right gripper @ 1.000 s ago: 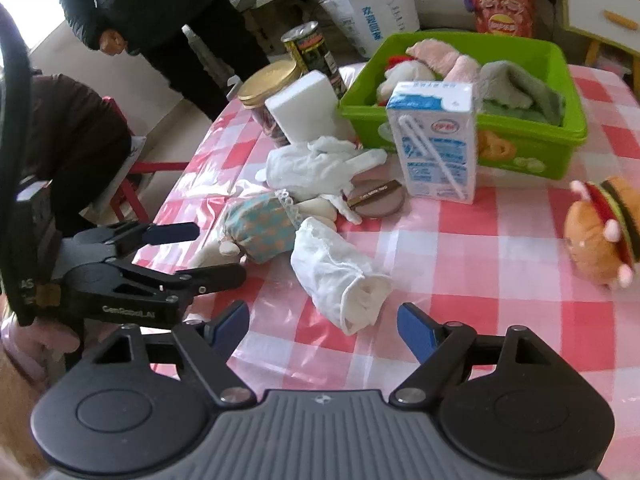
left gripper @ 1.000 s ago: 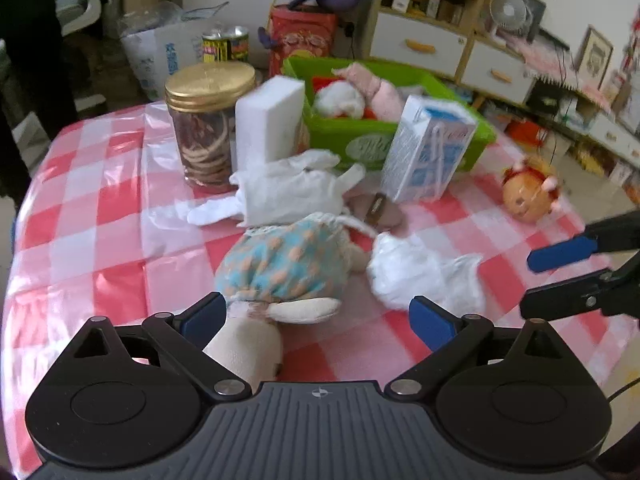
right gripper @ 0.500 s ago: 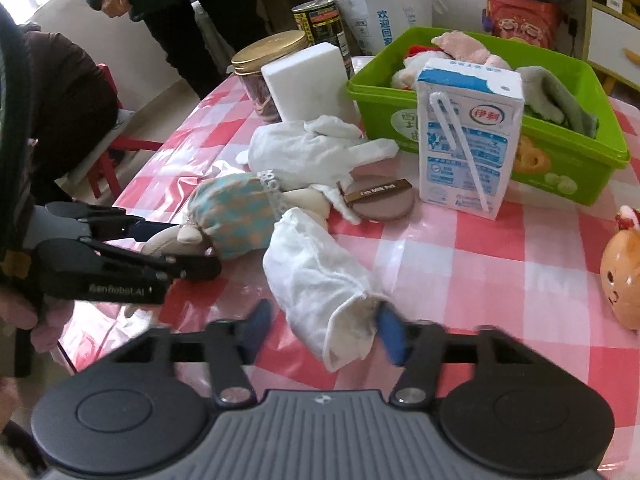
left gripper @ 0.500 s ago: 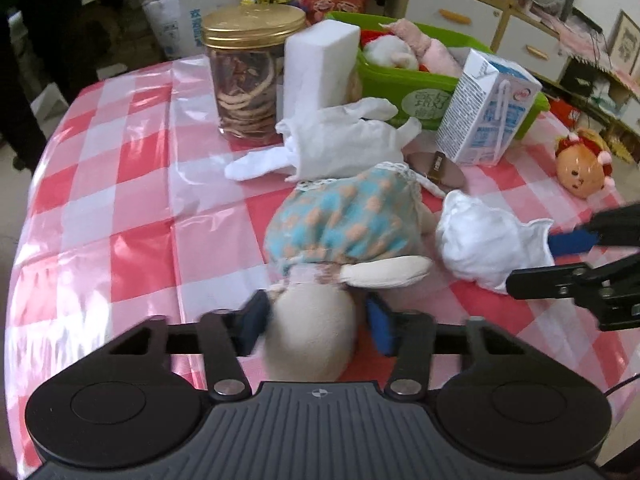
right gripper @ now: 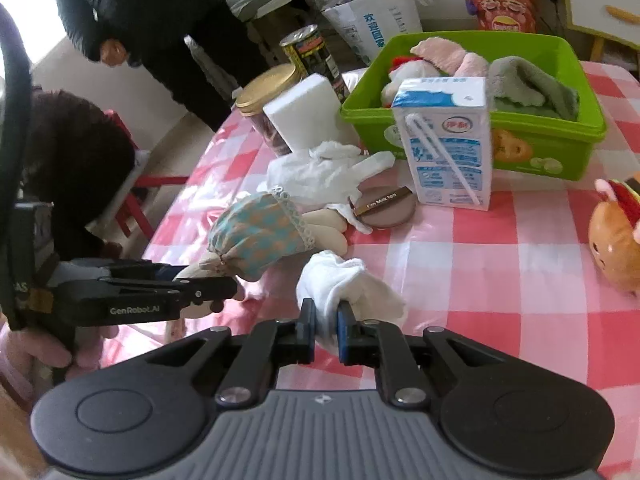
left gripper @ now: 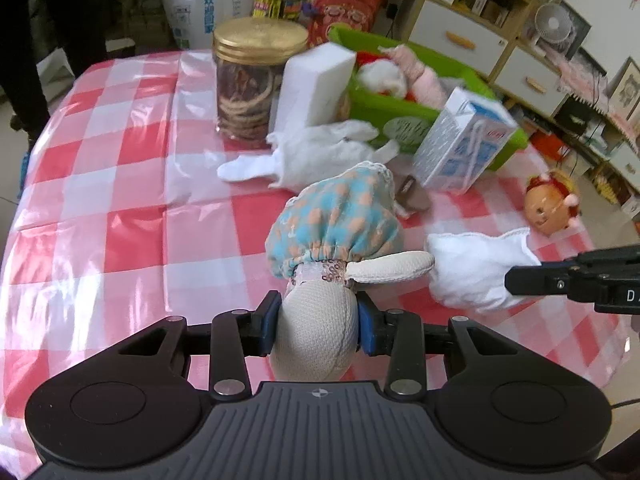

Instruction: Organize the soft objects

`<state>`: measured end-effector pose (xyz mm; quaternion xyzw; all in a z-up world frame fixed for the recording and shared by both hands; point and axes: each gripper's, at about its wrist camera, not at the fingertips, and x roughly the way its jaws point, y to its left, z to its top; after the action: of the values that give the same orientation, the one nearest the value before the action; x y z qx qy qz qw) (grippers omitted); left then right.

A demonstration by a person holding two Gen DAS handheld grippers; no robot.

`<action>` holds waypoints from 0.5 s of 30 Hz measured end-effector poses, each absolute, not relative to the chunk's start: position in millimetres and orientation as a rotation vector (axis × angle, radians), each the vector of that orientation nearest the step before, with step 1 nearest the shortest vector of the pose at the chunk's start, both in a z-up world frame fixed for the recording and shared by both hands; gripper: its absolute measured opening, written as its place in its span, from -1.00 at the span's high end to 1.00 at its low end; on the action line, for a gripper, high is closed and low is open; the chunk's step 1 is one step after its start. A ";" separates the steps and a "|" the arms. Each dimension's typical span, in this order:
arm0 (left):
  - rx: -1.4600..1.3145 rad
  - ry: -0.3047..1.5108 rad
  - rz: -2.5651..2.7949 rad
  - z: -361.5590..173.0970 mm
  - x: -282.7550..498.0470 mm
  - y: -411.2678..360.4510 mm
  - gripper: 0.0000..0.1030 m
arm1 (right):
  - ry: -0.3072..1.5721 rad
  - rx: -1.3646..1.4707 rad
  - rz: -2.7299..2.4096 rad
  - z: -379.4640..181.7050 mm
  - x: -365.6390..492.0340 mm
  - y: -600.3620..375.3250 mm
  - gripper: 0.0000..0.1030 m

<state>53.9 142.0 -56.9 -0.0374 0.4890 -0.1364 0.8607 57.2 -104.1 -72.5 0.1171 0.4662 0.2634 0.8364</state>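
the left gripper has its fingers clamped on the doll's squashy head; the right gripper pinches the limp white glove (light, floppy). green bin sits at 1 o'clock on the surface.

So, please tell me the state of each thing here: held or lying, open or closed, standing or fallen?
left gripper: shut on the doll's head.
right gripper: shut on the white cloth.
doll: held by the head, body lying on the table.
white cloth: crumpled, gripped at one end.
white glove: lying loose.
jar: upright, lid on.
milk carton: standing, straw attached.
green basket: open, partly filled.
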 end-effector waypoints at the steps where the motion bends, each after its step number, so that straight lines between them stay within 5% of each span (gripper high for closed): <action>1: -0.087 1.020 -0.290 -53.9 53.2 140.7 0.24 | 0.989 0.266 0.558 -69.8 56.1 -107.9 1.00; 15: -0.177 0.945 -0.296 -18.8 59.5 120.8 0.24 | 0.877 0.459 0.521 -30.5 52.4 -160.2 1.00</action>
<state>59.5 120.8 -18.8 -0.0846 0.4530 -0.1418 0.8761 52.4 -160.2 -30.5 0.2177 0.4160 0.2473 0.8475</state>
